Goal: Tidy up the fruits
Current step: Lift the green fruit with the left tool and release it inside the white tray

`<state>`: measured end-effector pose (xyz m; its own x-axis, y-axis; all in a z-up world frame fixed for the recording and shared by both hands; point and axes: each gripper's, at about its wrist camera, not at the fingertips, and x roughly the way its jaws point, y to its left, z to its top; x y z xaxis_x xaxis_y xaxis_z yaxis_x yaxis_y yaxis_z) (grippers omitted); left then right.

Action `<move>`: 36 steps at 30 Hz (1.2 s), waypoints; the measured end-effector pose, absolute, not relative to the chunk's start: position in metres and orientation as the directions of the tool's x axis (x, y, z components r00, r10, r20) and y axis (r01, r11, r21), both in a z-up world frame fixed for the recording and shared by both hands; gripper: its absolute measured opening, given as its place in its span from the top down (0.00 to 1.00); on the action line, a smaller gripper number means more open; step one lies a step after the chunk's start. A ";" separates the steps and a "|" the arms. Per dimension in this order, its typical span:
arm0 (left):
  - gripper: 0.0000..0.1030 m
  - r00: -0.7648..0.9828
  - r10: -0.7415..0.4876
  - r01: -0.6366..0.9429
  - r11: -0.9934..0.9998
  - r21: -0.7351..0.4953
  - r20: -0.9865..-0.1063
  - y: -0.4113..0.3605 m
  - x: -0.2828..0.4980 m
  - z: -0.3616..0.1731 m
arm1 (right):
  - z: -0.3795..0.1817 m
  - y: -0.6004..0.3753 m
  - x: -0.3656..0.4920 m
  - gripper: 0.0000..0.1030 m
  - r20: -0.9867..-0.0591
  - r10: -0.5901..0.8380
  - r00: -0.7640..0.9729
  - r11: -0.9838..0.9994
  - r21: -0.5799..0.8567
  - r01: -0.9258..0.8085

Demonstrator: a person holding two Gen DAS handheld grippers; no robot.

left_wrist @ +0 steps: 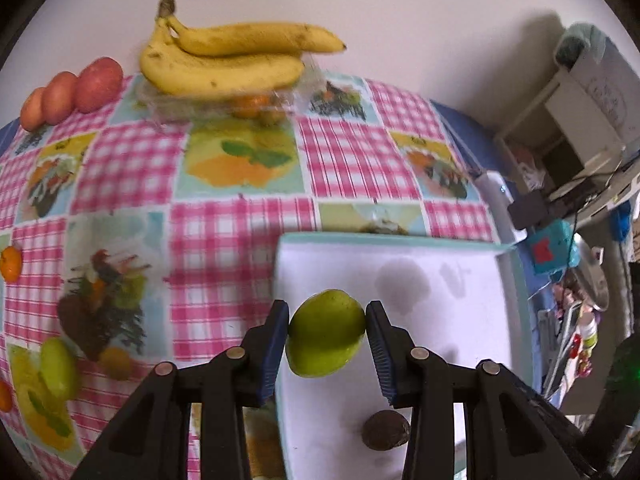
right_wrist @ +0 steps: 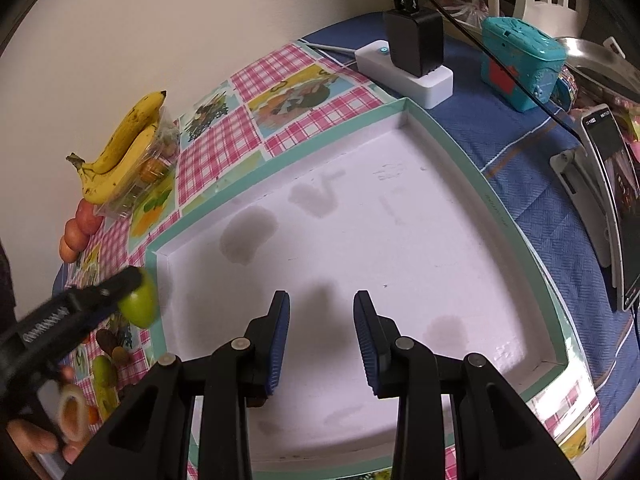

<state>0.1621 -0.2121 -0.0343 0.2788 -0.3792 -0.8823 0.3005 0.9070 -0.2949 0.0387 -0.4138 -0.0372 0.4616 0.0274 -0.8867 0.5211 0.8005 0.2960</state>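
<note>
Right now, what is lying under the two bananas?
The bananas rest on a clear plastic package. Through it something orange shows, probably small fruit. What else the package holds cannot be seen: the bananas cover it and the picture is blurred.

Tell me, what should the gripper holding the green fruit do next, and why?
Probably carry it a little further over the tray and lower it. The left gripper clamps the green fruit above the tray's near edge, and the floor beyond is bare.

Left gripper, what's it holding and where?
The left gripper pinches a green lime across its middle; the right gripper holds nothing.
</note>
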 end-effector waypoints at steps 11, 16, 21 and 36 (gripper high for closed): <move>0.59 0.290 -0.298 0.214 0.946 -0.242 -0.909 -0.209 0.170 -0.066 | -0.040 -0.415 0.039 0.67 -0.889 0.028 0.457 0.799 0.295 0.524; 0.58 0.300 -0.301 0.195 0.948 -0.251 -0.905 -0.198 0.174 -0.067 | -0.040 -0.414 0.040 0.67 -0.890 0.028 0.455 0.801 0.293 0.523; 0.54 0.284 -0.313 0.188 0.945 -0.268 -0.906 -0.196 0.171 -0.064 | -0.040 -0.412 0.040 0.67 -0.892 0.025 0.451 0.803 0.287 0.522; 0.00 0.420 -0.109 -0.002 0.993 -0.121 -0.901 -0.099 0.127 -0.004 | -0.031 -0.393 0.026 0.42 -0.894 -0.018 0.448 0.833 0.235 0.501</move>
